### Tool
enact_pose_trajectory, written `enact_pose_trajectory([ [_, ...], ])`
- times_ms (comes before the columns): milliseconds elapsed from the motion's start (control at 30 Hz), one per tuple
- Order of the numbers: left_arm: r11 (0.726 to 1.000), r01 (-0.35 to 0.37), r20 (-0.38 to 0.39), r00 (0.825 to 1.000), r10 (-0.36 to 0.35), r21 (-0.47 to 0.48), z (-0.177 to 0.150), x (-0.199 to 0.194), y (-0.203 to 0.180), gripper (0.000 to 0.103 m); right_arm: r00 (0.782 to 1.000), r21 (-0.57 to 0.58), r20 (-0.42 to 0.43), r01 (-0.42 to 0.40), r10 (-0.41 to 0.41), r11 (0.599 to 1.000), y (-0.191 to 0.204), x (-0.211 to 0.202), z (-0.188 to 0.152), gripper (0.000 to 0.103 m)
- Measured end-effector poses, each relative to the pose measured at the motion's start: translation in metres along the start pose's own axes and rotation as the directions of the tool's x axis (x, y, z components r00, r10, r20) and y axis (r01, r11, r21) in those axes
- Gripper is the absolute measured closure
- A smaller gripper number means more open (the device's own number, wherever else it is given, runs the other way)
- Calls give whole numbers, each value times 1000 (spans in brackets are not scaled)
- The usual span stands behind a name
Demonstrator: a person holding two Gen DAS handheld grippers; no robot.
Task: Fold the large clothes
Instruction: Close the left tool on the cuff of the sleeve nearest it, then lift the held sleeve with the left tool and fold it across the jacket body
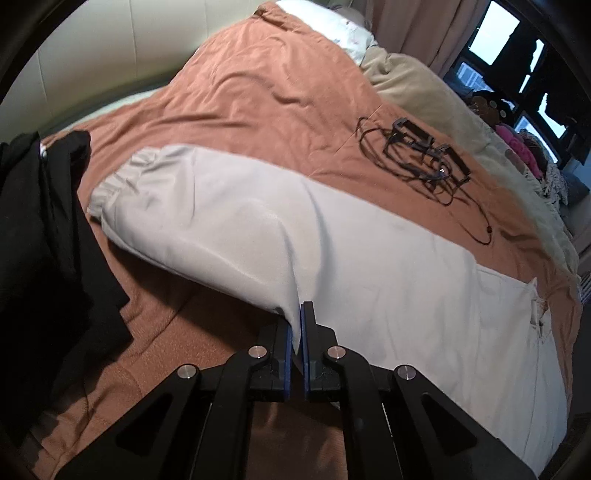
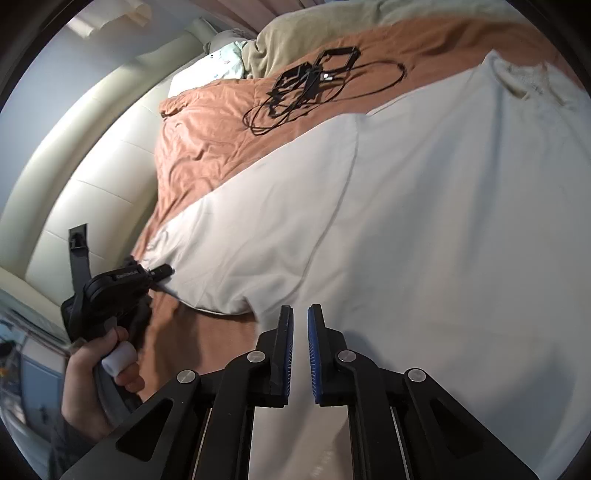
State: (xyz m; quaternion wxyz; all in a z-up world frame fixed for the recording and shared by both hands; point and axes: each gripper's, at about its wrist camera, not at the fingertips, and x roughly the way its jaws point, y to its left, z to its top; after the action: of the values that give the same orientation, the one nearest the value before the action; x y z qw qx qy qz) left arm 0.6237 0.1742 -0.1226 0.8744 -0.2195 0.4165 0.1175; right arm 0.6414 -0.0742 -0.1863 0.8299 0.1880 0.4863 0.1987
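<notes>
A large white garment [image 1: 332, 240] lies spread across the orange bed cover [image 1: 258, 92]; its elastic-cuffed sleeve stretches to the left. My left gripper [image 1: 297, 321] is shut on a fold of the sleeve's lower edge, which rises in a peak between the blue pads. In the right wrist view the same left gripper [image 2: 164, 271], held by a hand [image 2: 96, 380], bites the sleeve edge at the left. My right gripper [image 2: 300, 314] sits at the white garment's [image 2: 443, 221] side edge just below the armpit, jaws almost together, white cloth filling the narrow gap.
A tangle of black cables and frames [image 1: 424, 158] lies on the cover beyond the garment. Dark clothing [image 1: 37, 221] is heaped at the left. A beige blanket [image 1: 413, 85] and a pillow [image 1: 332, 26] lie at the far end. A cream padded headboard [image 2: 74, 184] borders the bed.
</notes>
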Motion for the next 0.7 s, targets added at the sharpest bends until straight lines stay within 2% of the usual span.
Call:
enact_pose_trajectory([
  [67, 999, 32, 34, 999, -33, 39, 10, -19, -12, 97, 999, 22, -20, -30, 31, 999, 4, 12, 1, 94],
  [267, 984, 116, 96, 987, -130, 135, 30, -57, -42, 98, 994, 83, -101, -30, 39, 996, 6, 55, -4, 94],
  [333, 978, 152, 89, 982, -166, 146, 31, -62, -50, 98, 992, 89, -118, -38, 48, 995, 11, 66, -4, 94],
  [433, 965, 212, 66, 972, -224, 152, 28, -69, -58, 98, 990, 66, -143, -11, 20, 998, 15, 76, -6, 94],
  [533, 950, 260, 61, 960, -273, 171, 25, -78, -67, 98, 987, 102, -154, -22, 38, 994, 12, 65, -5, 92],
  [567, 942, 281, 58, 954, -295, 182, 23, -81, -71, 98, 987, 125, -153, -37, 56, 991, 10, 58, -5, 84],
  [600, 936, 292, 57, 949, -309, 197, 21, -84, -77, 98, 988, 130, -134, -63, 81, 990, 9, 46, -5, 66],
  [667, 923, 309, 54, 943, -329, 229, 17, -89, -88, 98, 994, 110, -86, -56, 66, 992, 9, 23, -6, 45],
  [700, 916, 321, 51, 938, -342, 243, 14, -93, -94, 98, 997, 106, -57, -47, 53, 993, 7, 9, -8, 44],
])
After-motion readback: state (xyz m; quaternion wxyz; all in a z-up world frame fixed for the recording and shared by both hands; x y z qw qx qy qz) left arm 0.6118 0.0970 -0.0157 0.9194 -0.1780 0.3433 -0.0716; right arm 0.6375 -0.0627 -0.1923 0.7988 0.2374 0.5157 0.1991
